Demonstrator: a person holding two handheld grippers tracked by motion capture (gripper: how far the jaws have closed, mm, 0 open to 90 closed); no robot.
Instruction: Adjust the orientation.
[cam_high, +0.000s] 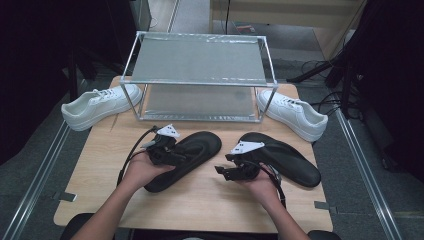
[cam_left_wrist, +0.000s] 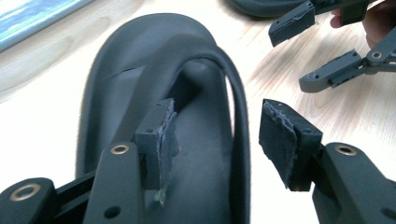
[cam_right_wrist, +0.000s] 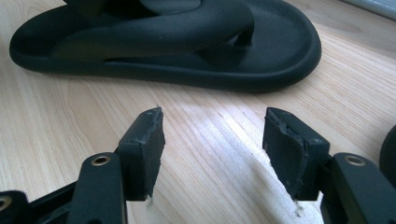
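Blk flip-flops (cam_high: 187, 157), white sneakers (cam_high: 100, 105), light wood-grain table (cam_high: 200, 200), silver rack (cam_high: 200, 60).

Open left tool (cam_left_wrist: 215, 140) around black sandal (cam_left_wrist: 135, 60) strap (cam_left_wrist: 236, 93) (pads clear).

Both forearms enter from the near edge, angled inward. Left gripper (cam_high: 169, 148) points far-right, jaws apart, nothing pressed between the pads. Right gripper (cam_high: 226, 166) points left, jaws apart, empty.

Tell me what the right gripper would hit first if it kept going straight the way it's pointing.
Probably the black sandal lying across its path; bare table lies between the open right gripper and it, though depth is hard to judge.
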